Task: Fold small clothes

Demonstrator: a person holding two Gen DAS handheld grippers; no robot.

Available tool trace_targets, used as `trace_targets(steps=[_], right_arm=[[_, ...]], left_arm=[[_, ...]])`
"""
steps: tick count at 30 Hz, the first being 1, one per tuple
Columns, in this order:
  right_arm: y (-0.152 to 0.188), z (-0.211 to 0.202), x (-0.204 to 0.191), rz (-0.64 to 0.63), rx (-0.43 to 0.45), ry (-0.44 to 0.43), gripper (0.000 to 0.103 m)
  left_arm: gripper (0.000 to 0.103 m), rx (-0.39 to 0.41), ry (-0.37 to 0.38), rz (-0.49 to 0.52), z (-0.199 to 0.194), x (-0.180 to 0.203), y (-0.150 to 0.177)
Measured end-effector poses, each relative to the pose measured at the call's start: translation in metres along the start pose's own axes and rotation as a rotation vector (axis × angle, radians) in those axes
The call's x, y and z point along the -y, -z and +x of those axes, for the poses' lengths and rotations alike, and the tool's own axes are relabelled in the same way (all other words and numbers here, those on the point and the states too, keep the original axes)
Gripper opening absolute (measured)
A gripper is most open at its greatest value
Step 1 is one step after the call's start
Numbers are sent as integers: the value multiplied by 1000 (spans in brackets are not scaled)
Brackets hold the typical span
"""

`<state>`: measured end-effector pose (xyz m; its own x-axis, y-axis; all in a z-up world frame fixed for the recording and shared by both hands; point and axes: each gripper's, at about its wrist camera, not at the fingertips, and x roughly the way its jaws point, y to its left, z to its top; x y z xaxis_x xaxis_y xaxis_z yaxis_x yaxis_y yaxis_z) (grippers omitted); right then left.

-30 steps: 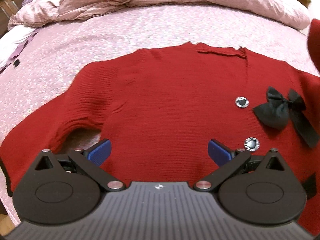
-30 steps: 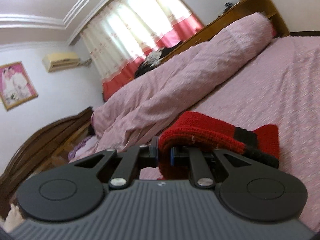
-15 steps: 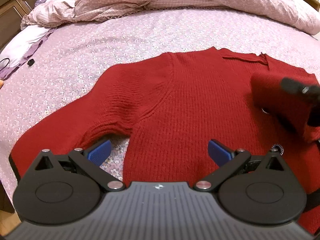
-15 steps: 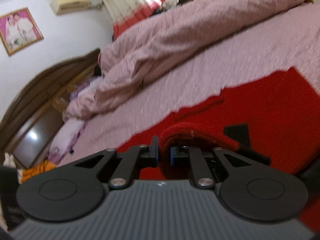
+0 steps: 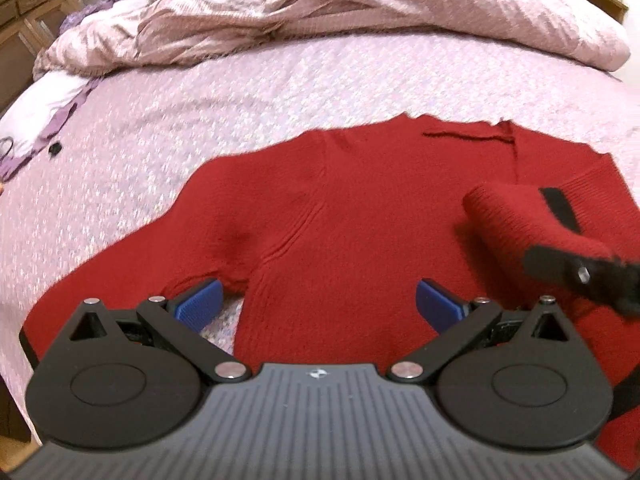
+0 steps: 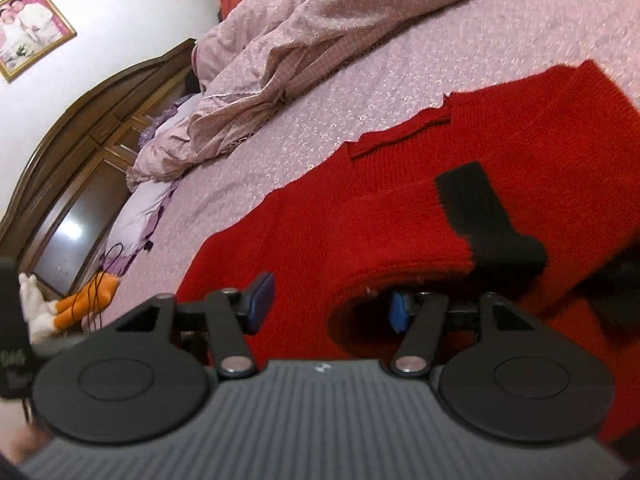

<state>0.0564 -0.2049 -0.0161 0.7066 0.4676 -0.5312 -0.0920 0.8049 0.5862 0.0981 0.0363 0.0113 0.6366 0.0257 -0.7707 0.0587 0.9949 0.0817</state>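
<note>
Left wrist view: red sweater (image 5: 360, 216) lies spread flat on the pink flowered bedspread (image 5: 200, 92), neck edge toward the far side. Left gripper (image 5: 318, 304) hovers low over the sweater's near part, jaws wide apart, blue pads (image 5: 199, 304) empty. One pad sits over the gap under the sweater's left armpit, the other over the body knit. Left sleeve (image 5: 120, 256) stretches out sideways from the body. Right sleeve (image 5: 516, 220), with its black cuff (image 5: 560, 208), is doubled over onto the sweater's chest; the right gripper (image 5: 580, 276) shows as a dark blur just beside it, at the sweater's right side.

Right wrist view: right gripper (image 6: 328, 304) with jaws parted; the sleeve's rolled end (image 6: 400, 268) drapes over one finger, not pinched between the pads. Black cuff (image 6: 484, 216) lies on top of the red knit. Crumpled quilt (image 6: 300, 40) heaped beyond the sweater, wooden headboard (image 6: 80, 152) farther off. An orange and white stuffed toy (image 6: 60, 308) lies well away from the sweater, near the headboard end.
</note>
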Motion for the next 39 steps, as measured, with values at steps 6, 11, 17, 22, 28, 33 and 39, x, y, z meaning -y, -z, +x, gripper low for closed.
trace_targets(steps=[6,11,17,22,28,33,39], right_arm=[[-6,-41,10,8,-41,61,61],[-9,-73,32,28,16,142,61],[-13,-89,57,29,49,279,61],[-10,-94,81,53,43,330,61],[-4,-90,96,88,21,343,61],[0,-88,99,99,9,347,61],[-1,-87,104,103,4,352,61]], left_arm=[[103,45,96,49,-24,27,-11],[103,81,158,168,-39,62,-13],[103,83,163,312,-32,110,-7],[103,55,172,387,-12,139,-1],[103,79,73,423,20,160,1],[100,135,8,345,20,143,-1],[100,143,-40,229,13,107,-8]])
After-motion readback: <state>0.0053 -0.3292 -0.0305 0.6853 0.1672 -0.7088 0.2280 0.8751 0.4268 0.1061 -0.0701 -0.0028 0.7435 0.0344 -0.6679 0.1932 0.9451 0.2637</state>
